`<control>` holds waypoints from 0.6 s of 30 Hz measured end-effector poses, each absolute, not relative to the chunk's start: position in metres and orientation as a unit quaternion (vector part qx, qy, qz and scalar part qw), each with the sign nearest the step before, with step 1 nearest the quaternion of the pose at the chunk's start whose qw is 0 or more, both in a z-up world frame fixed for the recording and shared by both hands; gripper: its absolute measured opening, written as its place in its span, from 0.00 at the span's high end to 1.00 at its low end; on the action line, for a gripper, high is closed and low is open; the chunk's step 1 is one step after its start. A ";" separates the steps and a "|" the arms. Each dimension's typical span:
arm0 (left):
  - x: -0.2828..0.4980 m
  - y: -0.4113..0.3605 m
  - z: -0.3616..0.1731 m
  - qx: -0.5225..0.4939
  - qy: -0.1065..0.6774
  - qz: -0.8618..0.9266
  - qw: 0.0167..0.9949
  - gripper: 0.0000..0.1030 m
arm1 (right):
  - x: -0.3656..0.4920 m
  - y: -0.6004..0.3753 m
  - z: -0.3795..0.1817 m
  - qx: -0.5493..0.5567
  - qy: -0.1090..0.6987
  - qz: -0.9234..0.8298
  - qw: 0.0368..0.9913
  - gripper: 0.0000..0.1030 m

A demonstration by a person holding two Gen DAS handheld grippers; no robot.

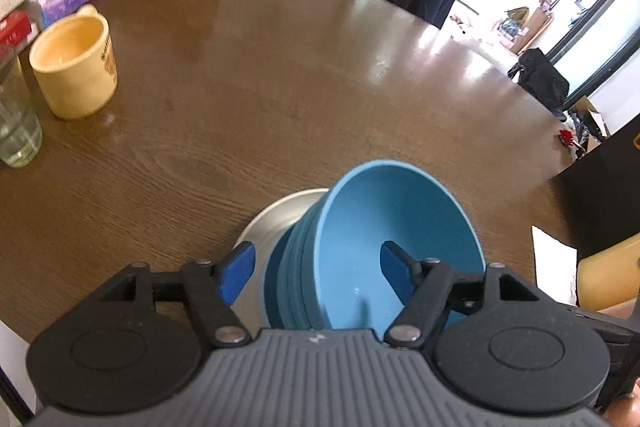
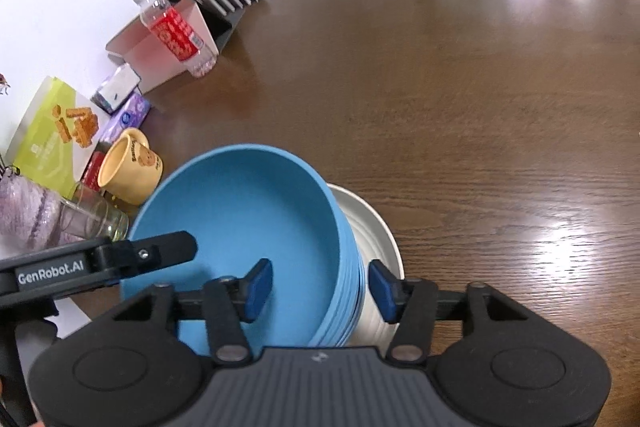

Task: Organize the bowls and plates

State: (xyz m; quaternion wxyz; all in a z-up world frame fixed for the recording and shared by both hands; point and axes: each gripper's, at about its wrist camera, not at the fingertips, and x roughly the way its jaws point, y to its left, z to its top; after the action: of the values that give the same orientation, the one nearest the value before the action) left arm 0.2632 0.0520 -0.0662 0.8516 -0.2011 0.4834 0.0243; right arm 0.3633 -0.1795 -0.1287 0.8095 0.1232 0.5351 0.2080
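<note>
Both of your claws stand spread and pinch nothing. Your left claw (image 1: 316, 269) straddles the near left wall of the blue bowl stack (image 1: 384, 239): its outer pad hangs outside the ribbed side, its inner pad sits inside the top bowl, and neither presses on the wall. Your right claw (image 2: 318, 291) does the same on the opposite wall of the blue bowl stack (image 2: 248, 227), one pad inside the top bowl, the other outside, between the stack's layered rims and the white plate (image 2: 376, 227). So the thing you are sorting lies directly ahead of and below both claws, each wall running through an open gap, and neither hand is nearer than the other. The stack is several blue bowls nested one in another, and it stands on the white plate (image 1: 276, 215) on the brown worktop (image 1: 280, 87); the top bowl looks empty. The stack seems already set down and let go, so I judge this step close to done. If you lift away next, go along the wall's own line, or a pad could catch a rim and tip the stack. A yellow mug (image 1: 74, 63) and a glass (image 1: 16, 123), both apparently empty, stand well off to the left of your left claw.
</note>
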 end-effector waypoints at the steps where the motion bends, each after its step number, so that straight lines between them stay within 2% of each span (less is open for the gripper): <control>1: 0.261 0.054 -0.061 -0.197 0.478 0.022 0.856 0.27 | 0.358 -0.182 -0.123 0.125 0.527 0.204 0.816 0.38; 2: 0.258 0.056 -0.057 -0.191 0.472 0.020 0.861 0.23 | 0.353 -0.184 -0.118 0.126 0.518 0.199 0.822 0.34; 4: 0.250 0.059 -0.047 -0.177 0.458 0.015 0.871 0.16 | 0.341 -0.189 -0.108 0.125 0.498 0.191 0.836 0.16; 6: 0.242 0.061 -0.038 -0.157 0.439 0.011 0.884 0.02 | 0.326 -0.195 -0.098 0.124 0.471 0.183 0.854 0.09; 7: 0.236 0.061 -0.034 -0.146 0.425 0.009 0.893 0.00 | 0.318 -0.198 -0.094 0.121 0.459 0.178 0.862 0.01; 12: 0.199 0.056 -0.017 -0.076 0.356 0.003 0.932 0.00 | 0.279 -0.212 -0.084 0.105 0.417 0.152 0.890 0.00; 18: 0.149 0.044 -0.005 -0.039 0.293 0.016 0.955 0.00 | 0.229 -0.227 -0.073 0.084 0.362 0.132 0.919 0.00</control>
State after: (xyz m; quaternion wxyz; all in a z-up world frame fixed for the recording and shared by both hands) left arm 0.1485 0.0442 -0.0048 0.9552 -0.0389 0.2930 0.0161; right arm 0.2295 -0.2268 -0.0731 0.9188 0.0845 0.3622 0.1321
